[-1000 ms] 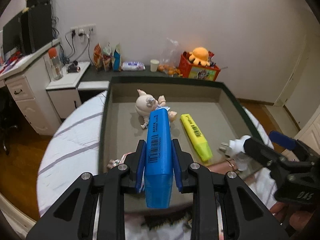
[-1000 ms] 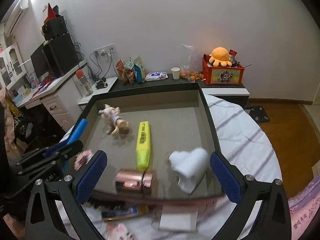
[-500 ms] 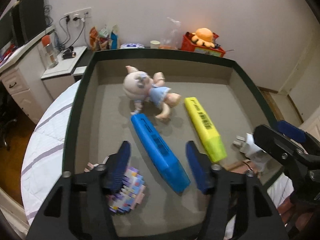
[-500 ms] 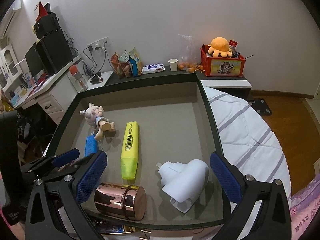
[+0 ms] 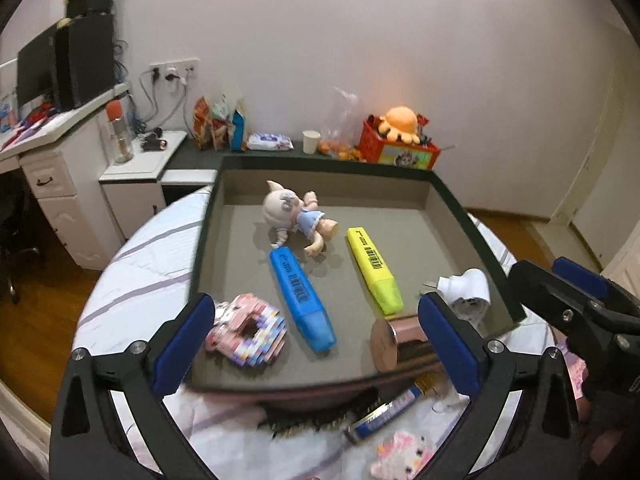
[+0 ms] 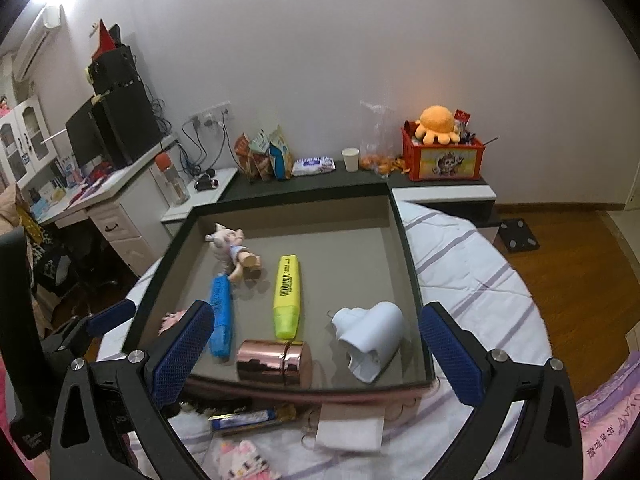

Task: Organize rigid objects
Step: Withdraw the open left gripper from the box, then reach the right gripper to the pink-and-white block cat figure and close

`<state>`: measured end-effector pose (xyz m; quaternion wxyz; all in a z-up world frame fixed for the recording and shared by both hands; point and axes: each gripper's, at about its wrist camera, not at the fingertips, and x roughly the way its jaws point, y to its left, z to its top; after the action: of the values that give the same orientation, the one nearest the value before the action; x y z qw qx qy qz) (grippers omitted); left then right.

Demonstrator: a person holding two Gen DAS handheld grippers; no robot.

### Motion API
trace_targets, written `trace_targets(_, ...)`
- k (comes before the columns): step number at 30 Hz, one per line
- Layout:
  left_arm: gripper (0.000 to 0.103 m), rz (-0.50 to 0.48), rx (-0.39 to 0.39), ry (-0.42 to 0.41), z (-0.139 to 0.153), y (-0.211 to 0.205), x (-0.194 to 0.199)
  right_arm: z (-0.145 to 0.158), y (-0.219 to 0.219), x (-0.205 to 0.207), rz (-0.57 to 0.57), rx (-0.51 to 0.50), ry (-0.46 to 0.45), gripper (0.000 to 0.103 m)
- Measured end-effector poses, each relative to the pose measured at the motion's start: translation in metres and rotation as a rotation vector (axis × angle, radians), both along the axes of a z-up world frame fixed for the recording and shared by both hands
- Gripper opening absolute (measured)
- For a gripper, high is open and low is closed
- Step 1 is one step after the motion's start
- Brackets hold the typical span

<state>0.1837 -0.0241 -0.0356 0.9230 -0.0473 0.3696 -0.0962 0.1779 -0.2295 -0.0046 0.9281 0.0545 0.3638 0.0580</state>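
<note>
A dark-rimmed tray point(image 5: 476, 236) point(image 6: 412, 272) lies on a striped bed. In it lie a blue highlighter point(image 5: 301, 292) point(image 6: 221, 316), a yellow highlighter point(image 5: 374, 268) point(image 6: 287, 296), a pig doll point(image 5: 294, 214) point(image 6: 232, 250), a pink block toy point(image 5: 246, 330), a copper tin point(image 5: 390, 346) point(image 6: 276, 364) and a white plug adapter point(image 5: 466, 290) point(image 6: 370, 336). My left gripper point(image 5: 316, 346) is open and empty above the tray's near edge. My right gripper point(image 6: 316, 354) is open and empty, also at the near edge.
On the bed in front of the tray lie a small blue tube point(image 6: 244, 420), a white card point(image 6: 348, 428) and a pink kitten toy point(image 6: 240, 460). A low dark shelf with snacks, a cup and an orange toy box point(image 6: 440, 156) stands behind. A desk point(image 5: 52, 168) is left.
My left gripper opened and let go of the blue highlighter, which now lies in the tray, then drew back. My right gripper also backed away slightly.
</note>
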Motion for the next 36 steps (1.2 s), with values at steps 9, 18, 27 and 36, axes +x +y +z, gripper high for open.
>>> trace_targets(9, 0.103, 0.084, 0.012, -0.035, 0.005, 0.028, -0.069, 0.017, -0.005, -0.058, -0.012, 0.008, -0.046, 0.103)
trace_targets(18, 0.103, 0.109, 0.059, -0.036, -0.022, 0.046, -0.123, -0.014, -0.007, -0.098, -0.028, 0.013, 0.016, 0.103)
trace_targets(27, 0.103, 0.102, 0.077, -0.025, -0.036, 0.051, -0.138, -0.057, 0.014, -0.101, 0.026, -0.017, 0.116, 0.103)
trace_targets(36, 0.103, 0.128, 0.068, -0.007, -0.043, 0.060, -0.132, -0.083, 0.031, -0.084, 0.083, -0.054, 0.170, 0.103)
